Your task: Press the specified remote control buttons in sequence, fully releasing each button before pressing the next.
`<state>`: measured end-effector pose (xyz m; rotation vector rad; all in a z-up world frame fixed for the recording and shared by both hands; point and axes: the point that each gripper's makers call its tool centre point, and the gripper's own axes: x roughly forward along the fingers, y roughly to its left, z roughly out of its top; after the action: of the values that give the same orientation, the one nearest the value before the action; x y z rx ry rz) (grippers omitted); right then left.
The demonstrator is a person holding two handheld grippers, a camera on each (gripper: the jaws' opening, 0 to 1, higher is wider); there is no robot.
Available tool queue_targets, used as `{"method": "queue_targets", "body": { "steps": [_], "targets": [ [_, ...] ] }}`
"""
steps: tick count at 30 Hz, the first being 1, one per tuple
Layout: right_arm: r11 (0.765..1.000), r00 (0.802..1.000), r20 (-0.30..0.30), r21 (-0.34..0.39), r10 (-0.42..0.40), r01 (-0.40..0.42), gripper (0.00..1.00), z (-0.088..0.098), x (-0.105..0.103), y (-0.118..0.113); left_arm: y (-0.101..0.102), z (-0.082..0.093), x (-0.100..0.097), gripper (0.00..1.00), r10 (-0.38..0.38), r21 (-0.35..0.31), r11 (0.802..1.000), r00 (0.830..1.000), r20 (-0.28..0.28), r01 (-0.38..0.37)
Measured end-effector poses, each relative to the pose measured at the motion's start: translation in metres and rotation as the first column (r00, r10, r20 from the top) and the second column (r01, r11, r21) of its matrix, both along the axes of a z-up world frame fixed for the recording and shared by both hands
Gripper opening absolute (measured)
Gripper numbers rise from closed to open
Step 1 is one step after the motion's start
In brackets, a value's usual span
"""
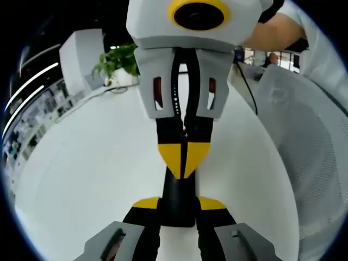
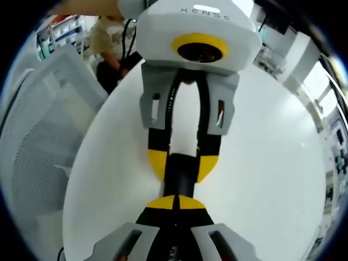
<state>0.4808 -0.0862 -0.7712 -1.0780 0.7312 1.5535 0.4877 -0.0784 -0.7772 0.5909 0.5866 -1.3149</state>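
Note:
A slim black remote (image 1: pixel 178 204) lies lengthwise between the yellow-tipped jaws of my left gripper (image 1: pixel 179 205), which is shut on its sides just above the white table (image 1: pixel 98 163). My right gripper (image 1: pixel 185 160) comes in from the opposite side, its two yellow tips closed together and resting on the far end of the remote. In the right gripper view the same holds: my right gripper (image 2: pixel 176 203) is shut with its tips on the remote (image 2: pixel 179 176), and the left gripper (image 2: pixel 182 163) clamps the remote from beyond. The buttons are hidden.
A white mesh chair (image 1: pixel 304 136) stands against the table's edge, also seen as the mesh chair (image 2: pixel 38 136). A potted plant (image 1: pixel 117 62) sits at the far side of the table. A person (image 2: pixel 109 38) is in the background, near a black cable (image 1: pixel 247 81).

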Motion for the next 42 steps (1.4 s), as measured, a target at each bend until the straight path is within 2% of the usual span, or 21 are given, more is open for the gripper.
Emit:
{"method": "queue_targets", "body": {
  "steps": [27,42],
  "targets": [
    [0.999,0.999,-0.029,-0.024,-0.040,0.040,0.00,-0.0013,0.0017,-0.0012,-0.0007,0.0010,-0.0004,0.24,-0.002,-0.013,1.000,1.000,-0.003,0.001],
    [0.999,0.998,-0.040,-0.007,-0.052,0.052,0.00,-0.0015,0.0018,-0.0009,-0.0006,0.0002,-0.0002,0.24,-0.001,-0.003,1.000,1.000,-0.004,0.001]
  ]
}}
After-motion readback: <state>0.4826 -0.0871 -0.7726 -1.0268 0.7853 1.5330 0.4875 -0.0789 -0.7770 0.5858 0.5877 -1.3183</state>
